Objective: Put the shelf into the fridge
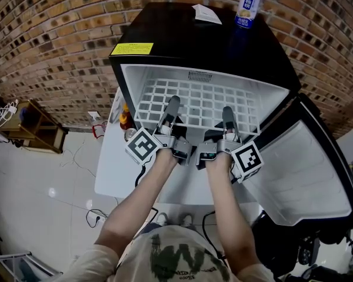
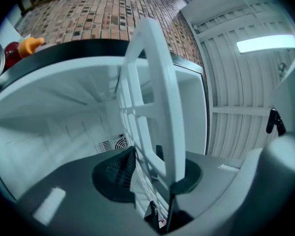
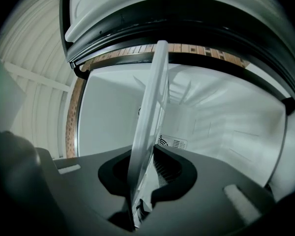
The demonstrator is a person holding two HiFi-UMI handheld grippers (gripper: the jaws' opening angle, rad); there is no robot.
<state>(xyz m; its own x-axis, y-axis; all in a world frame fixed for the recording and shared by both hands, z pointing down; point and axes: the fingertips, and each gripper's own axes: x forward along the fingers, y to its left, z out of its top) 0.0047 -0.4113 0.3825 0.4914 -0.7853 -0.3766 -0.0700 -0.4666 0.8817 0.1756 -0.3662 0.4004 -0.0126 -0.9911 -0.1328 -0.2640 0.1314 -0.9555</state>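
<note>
The white grid shelf (image 1: 200, 101) lies flat inside the open black fridge (image 1: 165, 46), its front edge at the opening. My left gripper (image 1: 172, 107) reaches over the shelf's front left part. In the left gripper view the shelf's edge (image 2: 155, 82) stands between the jaws of the left gripper (image 2: 152, 173); the left pad stands clear of it, so this gripper is open. My right gripper (image 1: 227, 115) holds the front right part. In the right gripper view the shelf's edge (image 3: 150, 122) runs down between the pads of the right gripper (image 3: 147, 173), which is shut on it.
The fridge door (image 1: 306, 169) hangs wide open to the right. A drink can (image 1: 247, 4) and a paper (image 1: 206, 13) sit on the fridge top. Bottles (image 1: 125, 119) stand on a white table (image 1: 115, 163) left of the fridge. A brick wall rises behind.
</note>
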